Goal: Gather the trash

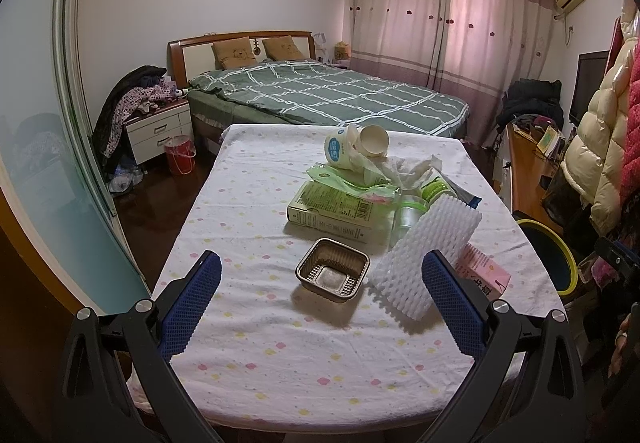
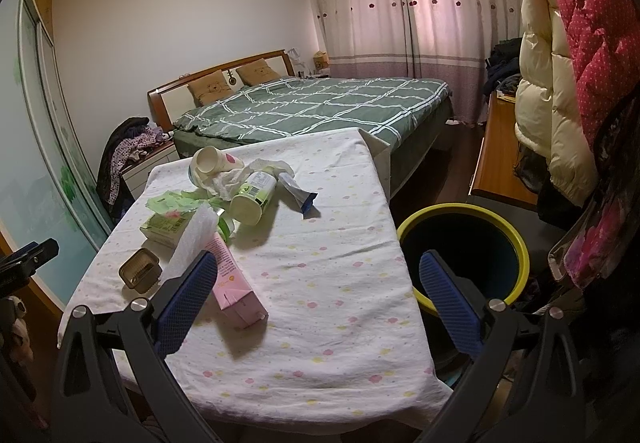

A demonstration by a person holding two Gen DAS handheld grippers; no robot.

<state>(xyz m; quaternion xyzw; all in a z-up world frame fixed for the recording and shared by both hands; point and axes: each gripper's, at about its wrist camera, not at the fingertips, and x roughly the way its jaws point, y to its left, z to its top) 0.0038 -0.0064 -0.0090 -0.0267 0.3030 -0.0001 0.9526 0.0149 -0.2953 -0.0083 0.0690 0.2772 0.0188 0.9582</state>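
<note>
Trash lies heaped on the cloth-covered counter [image 1: 280, 355] ahead of both tongs: a small brown foil tray [image 1: 333, 272] between the released left tongs [image 1: 320, 307], a white foam net sleeve [image 1: 426, 255] beside it. The right tongs [image 2: 318, 307], also released, flank a pink carton [image 2: 236, 291]. All likely light, crushable; grip the tray's rim gently.

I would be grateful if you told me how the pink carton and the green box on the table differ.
The pink carton is pale pink and slim; the green box is green and cream, broader and flatter. The pink carton lies near the table's front with the white foam net resting on its far end, while the green box sits farther back under a green wrapper. Both are printed cardboard packs lying flat on the flowered cloth, untouched by either tool.
</note>
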